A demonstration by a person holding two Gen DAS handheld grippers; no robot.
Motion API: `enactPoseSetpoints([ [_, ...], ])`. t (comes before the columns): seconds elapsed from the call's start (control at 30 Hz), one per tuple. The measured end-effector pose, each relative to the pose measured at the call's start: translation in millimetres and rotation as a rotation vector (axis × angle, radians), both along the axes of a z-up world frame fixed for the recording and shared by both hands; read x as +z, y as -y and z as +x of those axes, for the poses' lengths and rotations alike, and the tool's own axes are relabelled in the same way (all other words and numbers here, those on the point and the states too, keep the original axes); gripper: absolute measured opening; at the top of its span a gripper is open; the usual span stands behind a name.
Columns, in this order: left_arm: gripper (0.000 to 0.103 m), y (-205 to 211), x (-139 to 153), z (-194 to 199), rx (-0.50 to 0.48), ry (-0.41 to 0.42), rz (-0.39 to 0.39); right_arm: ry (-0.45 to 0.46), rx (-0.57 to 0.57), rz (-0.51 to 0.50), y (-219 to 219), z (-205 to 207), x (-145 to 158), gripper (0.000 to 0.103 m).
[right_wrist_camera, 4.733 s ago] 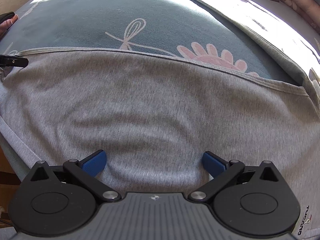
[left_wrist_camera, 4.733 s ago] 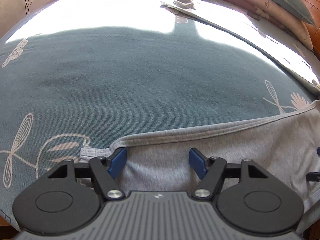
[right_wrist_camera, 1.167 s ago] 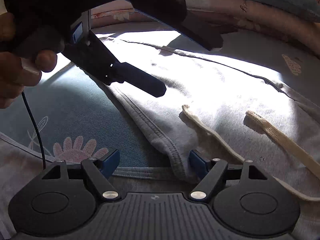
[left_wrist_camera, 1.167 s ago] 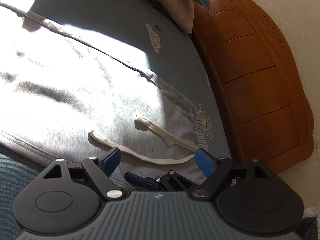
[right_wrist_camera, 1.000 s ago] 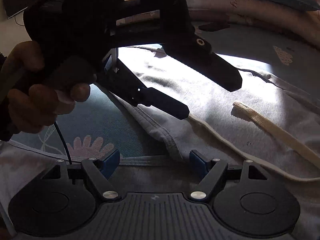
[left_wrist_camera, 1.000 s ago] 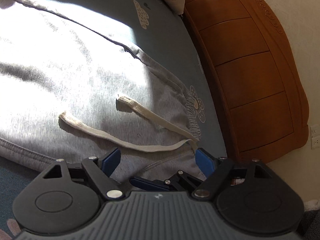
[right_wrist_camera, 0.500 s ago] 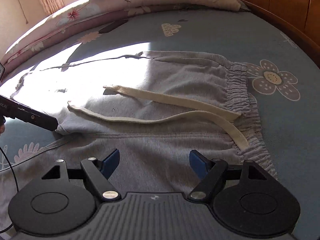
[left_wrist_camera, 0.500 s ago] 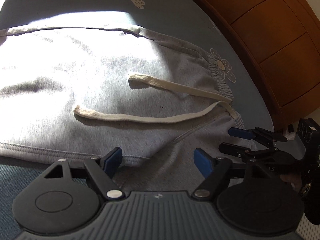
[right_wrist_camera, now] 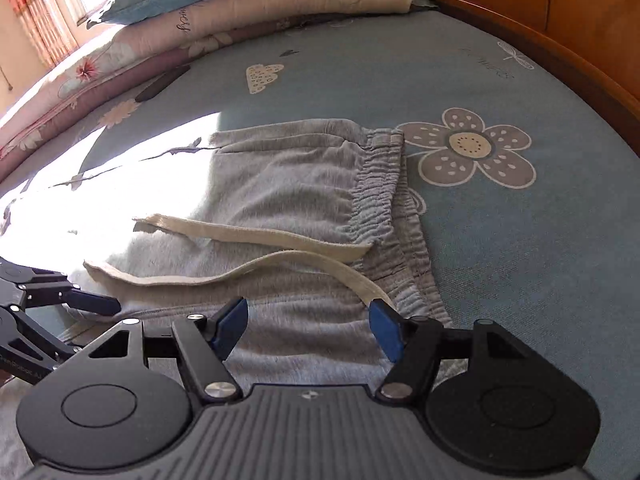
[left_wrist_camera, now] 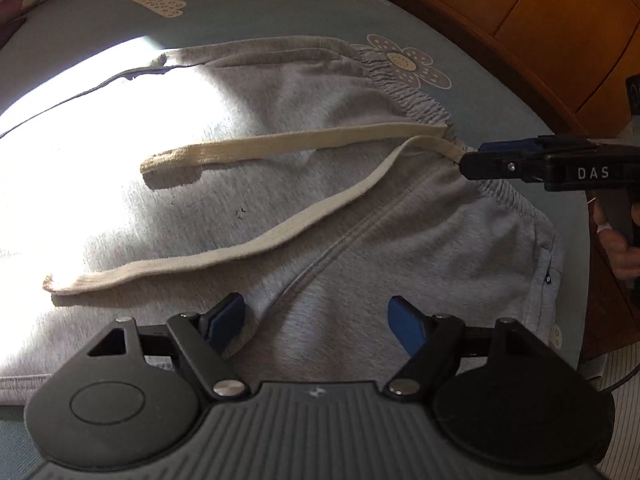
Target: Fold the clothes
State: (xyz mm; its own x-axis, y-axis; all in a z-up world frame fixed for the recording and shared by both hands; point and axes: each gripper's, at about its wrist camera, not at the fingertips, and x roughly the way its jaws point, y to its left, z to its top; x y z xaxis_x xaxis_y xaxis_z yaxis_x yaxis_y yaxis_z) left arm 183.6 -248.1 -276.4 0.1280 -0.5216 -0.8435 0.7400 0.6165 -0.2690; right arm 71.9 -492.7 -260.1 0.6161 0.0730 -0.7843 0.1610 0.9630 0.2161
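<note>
grey sweatpants [left_wrist_camera: 280, 152] — under both spread grippers' jaws

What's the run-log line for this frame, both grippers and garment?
left gripper: open, over leg fabric | right gripper: open, at waistband | grey sweatpants: flat on bed, unfolded | drawstring: loose on top

Hard sunlight, strong fisheye bend

You get blown-out glare on the grey trousers [left_wrist_camera: 248, 184] toward 9 o'clock; the bed [right_wrist_camera: 500, 240] toward 3 o'clock sits in even shade, and edges curve heavily.
</note>
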Motion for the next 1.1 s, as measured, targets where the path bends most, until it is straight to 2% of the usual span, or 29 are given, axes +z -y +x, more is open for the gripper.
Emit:
enactPoseSetpoints([
  [0.1,0.08,-2,11,-3,0.015,0.013,-0.023,0.028,0.048,-0.056,-7,26,4,0.071],
  [0.2,0.08,-11,24,-4,0.051,0.019,-0.063,0.055,0.149,-0.144,-21,49,7,0.071],
  [0.37,0.08,-31,42,-6,0.103,0.04,-0.09,0.057,0.295,-0.09,-44,78,8,0.068],
  [0.43,0.08,-42,45,-6,0.12,0.037,-0.082,0.047,0.448,-0.106,-70,85,4,0.065],
  [0.53,0.08,-62,46,-7,0.159,0.036,-0.069,0.017,0.605,-0.117,-103,92,-11,0.052],
  [0.6,0.08,-74,46,-10,0.187,0.037,-0.058,-0.003,0.683,-0.12,-123,99,-22,0.038],
  [0.67,0.08,-86,46,-12,0.213,0.038,-0.048,-0.004,0.746,-0.12,-139,105,-30,0.032],
  [0.73,0.08,-97,45,-14,0.236,0.039,-0.041,-0.012,0.799,-0.125,-154,111,-36,0.032],
  [0.83,0.08,-109,46,-17,0.268,0.043,-0.036,-0.027,0.855,-0.169,-169,117,-43,0.027],
  [0.97,0.08,-127,50,-20,0.322,0.05,-0.038,-0.043,0.873,-0.208,-175,120,-40,0.005],
  [1.1,0.08,-145,54,-24,0.36,0.061,-0.034,-0.029,0.885,-0.157,-170,110,-17,0.004],
])
